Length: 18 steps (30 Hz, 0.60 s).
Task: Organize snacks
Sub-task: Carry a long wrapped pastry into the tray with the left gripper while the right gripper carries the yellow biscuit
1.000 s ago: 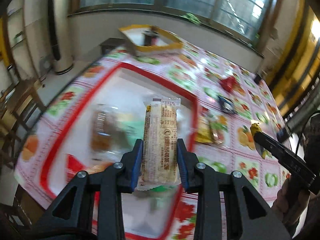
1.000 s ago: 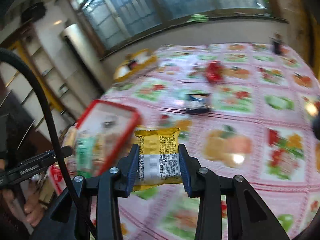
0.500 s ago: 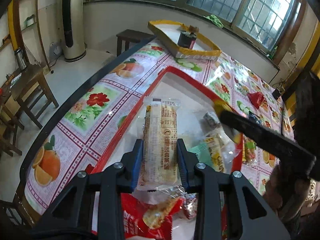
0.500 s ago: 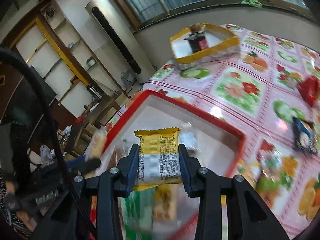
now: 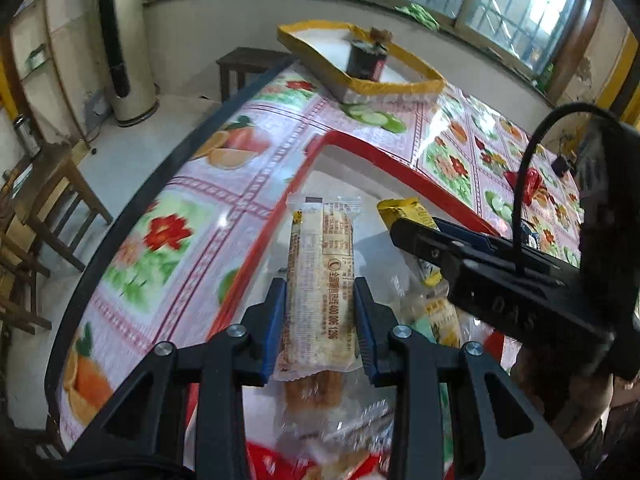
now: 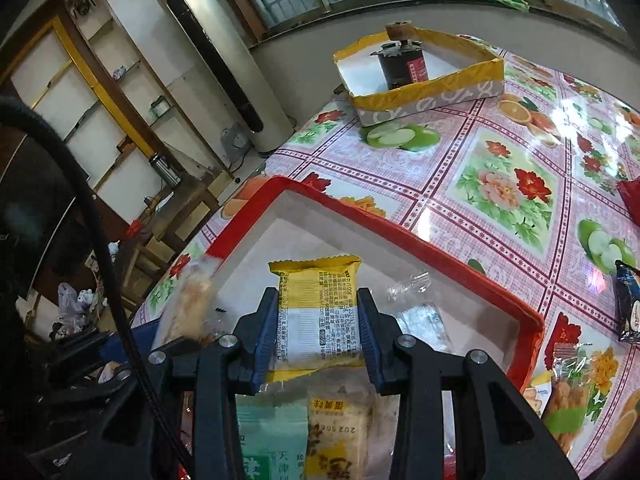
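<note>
Gripping a long biscuit bar (image 5: pixel 320 288) lengthwise, left claw (image 5: pixel 320 308); right claw (image 6: pixel 318 316) clamps yellow packet (image 6: pixel 318 312) upright.

Table (image 6: pixel 500 184): pink-and-white checked cloth, fruit and flower panels. Near tray (image 6: pixel 400 232): red rim, white inside. Far tray (image 6: pixel 424 96): yellow rim. Right-held snack pack (image 6: pixel 318 312): yellow and white, black print. Left-held bar (image 5: pixel 320 280): clear wrapper, beige. Jaws: blue pads.

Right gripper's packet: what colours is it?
Yellow with a white band of printed text, clearest in the right wrist view; the right gripper clamps it.
</note>
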{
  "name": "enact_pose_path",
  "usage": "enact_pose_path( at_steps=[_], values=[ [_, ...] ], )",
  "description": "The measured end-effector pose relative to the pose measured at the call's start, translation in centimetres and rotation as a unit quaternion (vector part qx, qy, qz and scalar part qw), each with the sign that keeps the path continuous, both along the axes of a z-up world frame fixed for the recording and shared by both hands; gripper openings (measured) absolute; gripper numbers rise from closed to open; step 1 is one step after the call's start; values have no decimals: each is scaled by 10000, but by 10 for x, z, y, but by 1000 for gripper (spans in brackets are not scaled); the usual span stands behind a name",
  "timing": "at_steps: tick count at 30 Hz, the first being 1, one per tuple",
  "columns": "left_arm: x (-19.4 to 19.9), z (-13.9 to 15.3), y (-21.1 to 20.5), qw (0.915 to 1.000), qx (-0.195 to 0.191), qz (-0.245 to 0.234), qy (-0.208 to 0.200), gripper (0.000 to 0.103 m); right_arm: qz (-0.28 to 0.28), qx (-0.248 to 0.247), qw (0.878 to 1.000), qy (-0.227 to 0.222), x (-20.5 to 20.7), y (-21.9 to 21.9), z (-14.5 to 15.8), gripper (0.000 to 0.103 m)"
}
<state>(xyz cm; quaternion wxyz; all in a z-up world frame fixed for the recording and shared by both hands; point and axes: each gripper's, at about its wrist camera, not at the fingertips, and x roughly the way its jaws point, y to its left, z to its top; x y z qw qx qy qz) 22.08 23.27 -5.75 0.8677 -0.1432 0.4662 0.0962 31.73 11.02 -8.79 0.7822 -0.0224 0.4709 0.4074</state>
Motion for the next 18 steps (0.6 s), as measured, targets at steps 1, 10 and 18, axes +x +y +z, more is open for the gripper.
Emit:
enact_pose_path(
  at_steps=[1, 10, 18],
  values=[
    [4, -2, -1, 10000, 41, -31, 30, 35, -13, 8, 10000, 33, 1, 0, 0, 38],
    [9, 4, 3, 9998, -118, -164, -59, 49, -59, 317, 9988, 356, 9, -11, 4, 48],
    [-30, 47, -59, 9946, -122, -610, -826, 68, -615, 968, 9933, -132, -3, -121, 68, 72]
  ],
)
